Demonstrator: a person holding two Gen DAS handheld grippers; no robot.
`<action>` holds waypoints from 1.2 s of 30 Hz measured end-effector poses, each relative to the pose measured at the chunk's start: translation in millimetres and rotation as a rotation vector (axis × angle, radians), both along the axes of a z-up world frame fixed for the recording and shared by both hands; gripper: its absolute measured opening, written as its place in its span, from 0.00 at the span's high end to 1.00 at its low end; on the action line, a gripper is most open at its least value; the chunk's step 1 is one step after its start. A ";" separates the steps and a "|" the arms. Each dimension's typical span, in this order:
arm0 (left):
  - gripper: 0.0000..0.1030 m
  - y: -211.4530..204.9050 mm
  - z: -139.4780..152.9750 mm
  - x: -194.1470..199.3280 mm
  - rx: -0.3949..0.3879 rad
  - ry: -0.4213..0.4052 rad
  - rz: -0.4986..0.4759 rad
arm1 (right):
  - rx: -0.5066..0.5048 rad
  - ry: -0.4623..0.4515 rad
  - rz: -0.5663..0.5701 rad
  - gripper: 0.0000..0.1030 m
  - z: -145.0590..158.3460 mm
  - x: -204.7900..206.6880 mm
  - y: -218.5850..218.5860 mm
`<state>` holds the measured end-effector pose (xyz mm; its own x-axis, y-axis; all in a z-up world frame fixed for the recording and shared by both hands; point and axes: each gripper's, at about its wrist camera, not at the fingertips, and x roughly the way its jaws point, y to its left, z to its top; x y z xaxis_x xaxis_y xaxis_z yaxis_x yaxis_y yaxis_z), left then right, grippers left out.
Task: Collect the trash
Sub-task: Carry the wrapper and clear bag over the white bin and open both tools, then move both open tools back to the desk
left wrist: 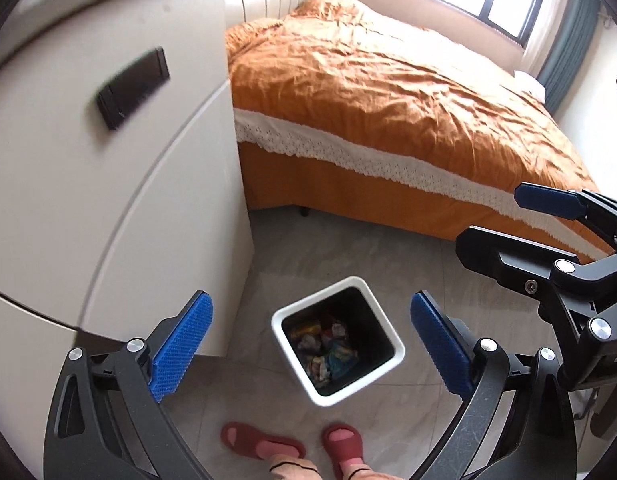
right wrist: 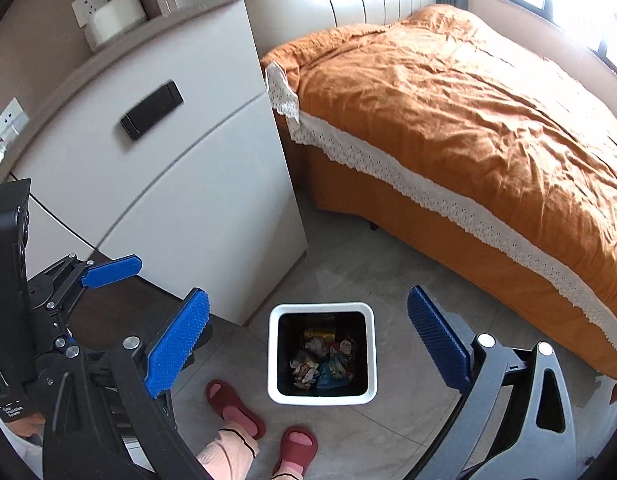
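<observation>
A white square trash bin (left wrist: 286, 314) with a black liner stands on the grey tile floor and holds several crumpled wrappers (left wrist: 322, 346). It also shows in the right wrist view (right wrist: 274, 354), with the wrappers (right wrist: 322, 362) inside. My left gripper (left wrist: 310, 346) is open and empty, high above the bin. My right gripper (right wrist: 308, 342) is open and empty, also above the bin. The right gripper appears at the right of the left wrist view (left wrist: 504, 220); the left gripper appears at the left of the right wrist view (right wrist: 120, 280).
A white bedside cabinet (right wrist: 180, 168) with a black handle (right wrist: 151, 110) stands left of the bin. A bed with an orange cover (right wrist: 468, 112) lies to the right. The person's feet in red slippers (right wrist: 234, 406) are just in front of the bin.
</observation>
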<state>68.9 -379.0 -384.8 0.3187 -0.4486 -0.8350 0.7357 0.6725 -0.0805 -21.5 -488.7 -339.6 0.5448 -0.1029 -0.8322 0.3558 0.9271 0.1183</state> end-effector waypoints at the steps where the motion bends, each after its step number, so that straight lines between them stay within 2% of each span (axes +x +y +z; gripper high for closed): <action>1: 0.05 4.9 17.8 -0.4 -0.017 -0.012 0.013 | -0.009 -0.022 0.001 0.04 13.8 -0.5 2.5; 6: 0.05 31.6 89.5 -4.9 -0.077 -0.097 0.082 | -0.074 -0.129 0.043 0.04 82.2 0.9 22.2; 10: 0.05 56.7 131.8 -3.7 -0.096 -0.169 0.159 | -0.117 -0.215 0.118 0.04 127.2 6.9 45.1; 17: 0.05 119.3 191.0 1.9 -0.102 -0.285 0.334 | -0.117 -0.330 0.285 0.04 180.2 35.3 93.1; 24: 0.05 204.3 224.9 29.2 -0.107 -0.348 0.516 | -0.140 -0.393 0.444 0.04 215.9 88.2 163.9; 29: 0.05 272.5 238.9 71.9 -0.086 -0.381 0.636 | -0.123 -0.418 0.518 0.04 229.6 142.7 214.9; 36: 0.05 340.6 224.5 146.2 -0.047 -0.368 0.708 | -0.088 -0.398 0.593 0.04 227.2 218.1 283.8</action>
